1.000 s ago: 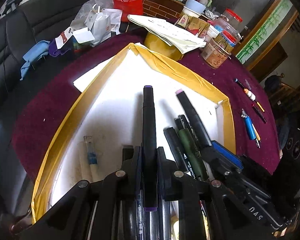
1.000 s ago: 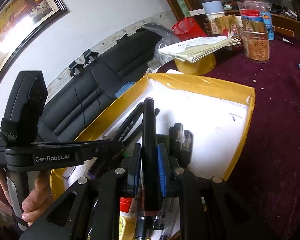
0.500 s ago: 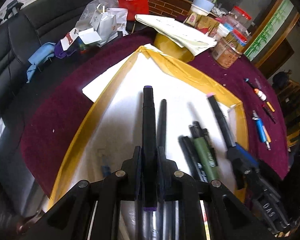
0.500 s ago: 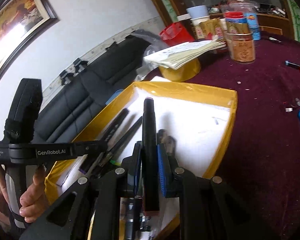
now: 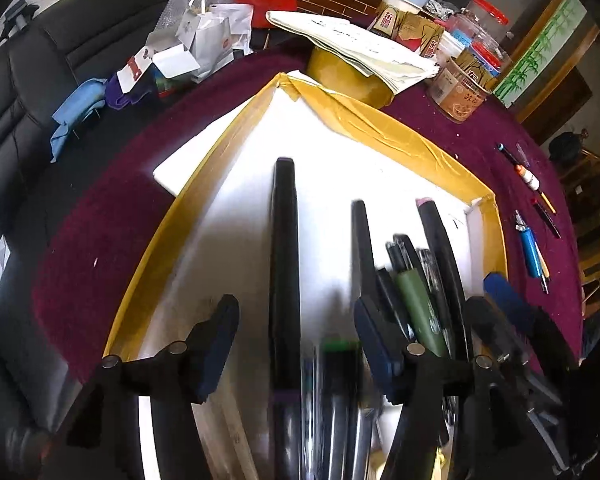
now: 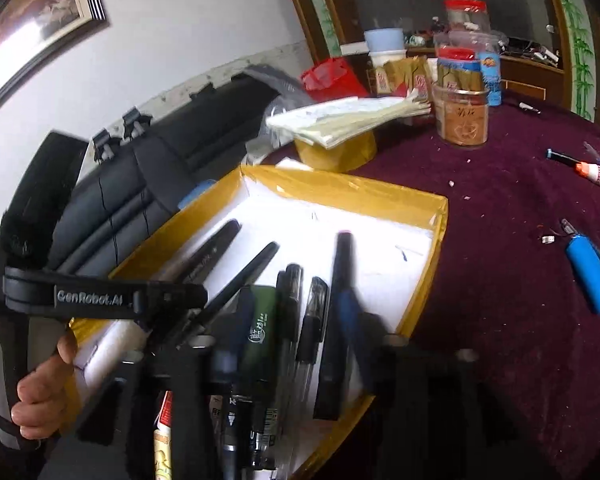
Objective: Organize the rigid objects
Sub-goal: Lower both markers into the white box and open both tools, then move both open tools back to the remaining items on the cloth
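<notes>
My left gripper (image 5: 296,340) sits w/ jaws apart, having just opened; the black marker w/ purple cap (image 5: 284,248) lies between the fingers (image 5: 218,344), no pad touching it. It rests on the white floor of the yellow-edged box (image 5: 380,120), pointing toward the far corner.

My right gripper (image 6: 288,364) is blurred in its own view, but its jaws have just opened too, and the dark marker w/ pink tip (image 6: 338,312) lies free in the box (image 6: 428,300), near its right wall. From the left wrist cam that same marker (image 5: 440,248) shows at the right of the pile.

Other pens lie side by side between the two markers, incl. a green-barrelled one (image 5: 418,308).

Still out on the maroon tablecloth (image 6: 500,320), right of the box: a blue lighter (image 6: 590,276) and a few pens (image 5: 528,172).

My left hand (image 6: 40,396) grips its handle at the box's left edge.
</notes>
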